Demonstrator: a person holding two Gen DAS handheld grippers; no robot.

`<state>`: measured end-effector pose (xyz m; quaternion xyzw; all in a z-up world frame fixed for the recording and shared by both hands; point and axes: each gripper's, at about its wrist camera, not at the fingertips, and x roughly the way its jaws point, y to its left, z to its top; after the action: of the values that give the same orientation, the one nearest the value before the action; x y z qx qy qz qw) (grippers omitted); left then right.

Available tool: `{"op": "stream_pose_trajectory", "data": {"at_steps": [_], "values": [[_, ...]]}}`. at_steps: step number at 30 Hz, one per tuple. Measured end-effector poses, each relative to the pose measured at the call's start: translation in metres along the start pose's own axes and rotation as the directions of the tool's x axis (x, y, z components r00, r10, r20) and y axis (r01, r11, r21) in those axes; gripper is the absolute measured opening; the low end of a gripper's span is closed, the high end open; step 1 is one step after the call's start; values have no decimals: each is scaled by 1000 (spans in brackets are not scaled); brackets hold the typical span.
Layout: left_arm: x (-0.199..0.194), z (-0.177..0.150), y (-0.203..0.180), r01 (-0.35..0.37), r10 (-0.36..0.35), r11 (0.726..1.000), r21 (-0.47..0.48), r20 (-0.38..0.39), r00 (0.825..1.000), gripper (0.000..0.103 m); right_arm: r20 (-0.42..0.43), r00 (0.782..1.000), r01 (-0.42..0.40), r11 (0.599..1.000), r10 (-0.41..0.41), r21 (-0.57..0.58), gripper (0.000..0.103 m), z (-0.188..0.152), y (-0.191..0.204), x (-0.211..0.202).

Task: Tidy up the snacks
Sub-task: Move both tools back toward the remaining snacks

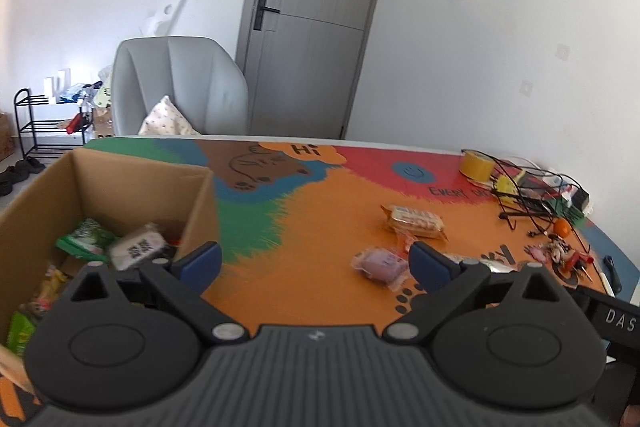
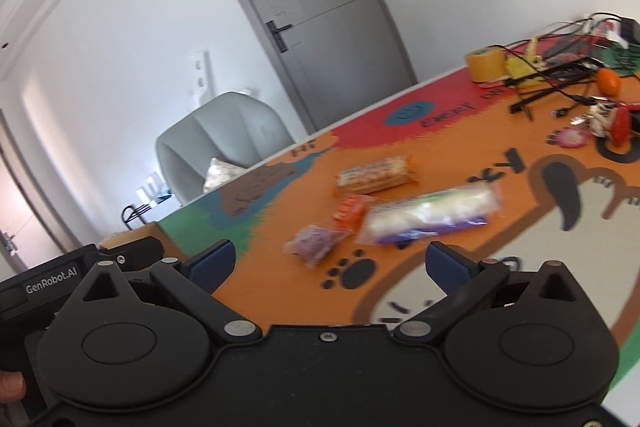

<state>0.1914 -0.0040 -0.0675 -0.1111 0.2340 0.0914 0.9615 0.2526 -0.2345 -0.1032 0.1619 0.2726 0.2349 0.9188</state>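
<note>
A cardboard box stands at the table's left with several snack packs inside, among them a green pack and a white pack. On the table lie a purple snack pack, a biscuit pack, a small orange pack and a long white-and-purple pack. My left gripper is open and empty, hanging above the table beside the box. My right gripper is open and empty, above the table short of the purple pack.
A yellow tape roll, tangled black cables, an orange and small trinkets crowd the table's right end. A grey armchair and a door stand behind the table. The colourful table cover spans the top.
</note>
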Motion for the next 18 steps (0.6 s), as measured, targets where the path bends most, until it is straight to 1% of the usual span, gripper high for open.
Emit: {"op": "stream_pose_trajectory", "data": {"at_steps": [9,11,18], "values": [[28,-8,-22,31,-30,999,26,-39,999,99,1,998,59,997,-59,50,103,-1,-37,4],[35,-10,-25,28,-26,999,34,-51,998,99,-2,998,65,996,-65,56,103,-1,-43,6],[58,-12,-35,64,-61,997,34,-87,994,99,-6,997,79,994,-79,72,102,1,-59,15]]}}
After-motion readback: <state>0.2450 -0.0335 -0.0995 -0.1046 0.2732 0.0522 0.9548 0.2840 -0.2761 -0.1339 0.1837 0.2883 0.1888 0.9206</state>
